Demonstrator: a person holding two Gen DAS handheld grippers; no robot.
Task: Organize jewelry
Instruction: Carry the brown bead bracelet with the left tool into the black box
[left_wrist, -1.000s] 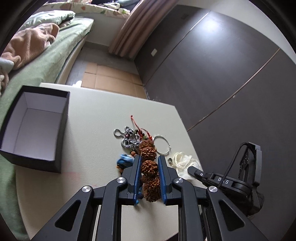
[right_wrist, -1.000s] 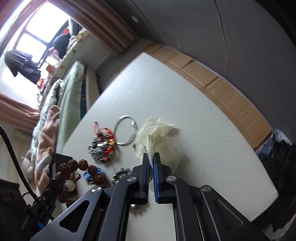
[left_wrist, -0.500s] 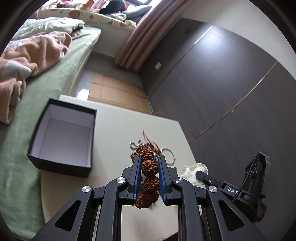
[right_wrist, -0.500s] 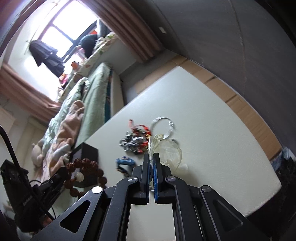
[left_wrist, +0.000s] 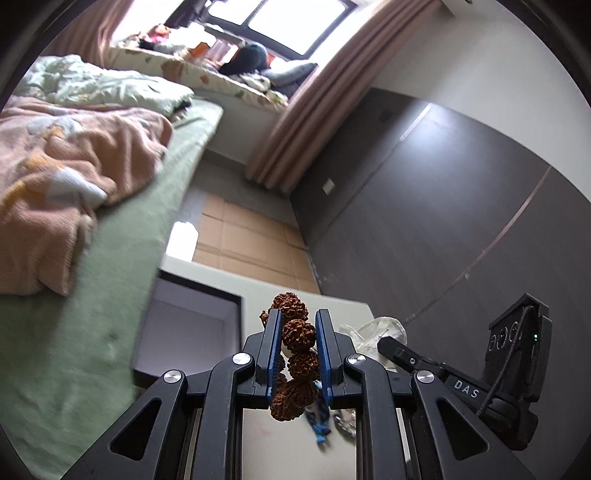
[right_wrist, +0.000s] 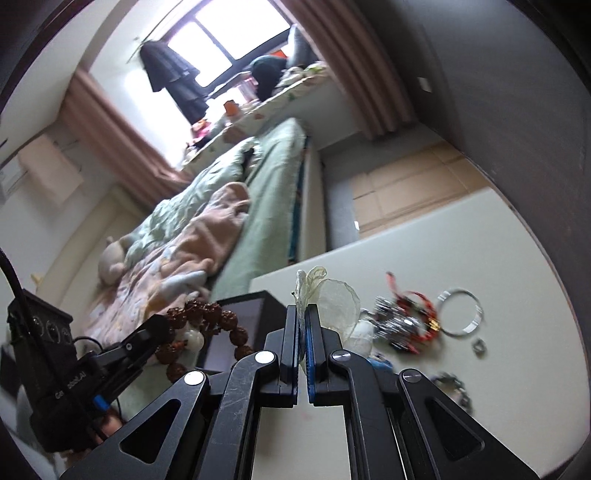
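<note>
Bead bracelet (left_wrist: 297, 334) and organza pouch (right_wrist: 332, 301) both lifted above the table (right_wrist: 498, 236).
Left gripper (left_wrist: 297, 325) fingers clamp the beads beside the open black box (left_wrist: 192, 325); right gripper (right_wrist: 302, 325) fingers pinch the pouch.

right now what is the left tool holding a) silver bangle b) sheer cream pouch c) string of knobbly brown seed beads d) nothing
c: the left tool is shut on the string of knobbly brown seed beads, lifted near the open black box.

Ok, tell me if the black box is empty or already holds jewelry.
Empty as far as shown: the black box is open and its pale floor is bare. The brown bead bracelet hangs in the left gripper, outside it.
</note>
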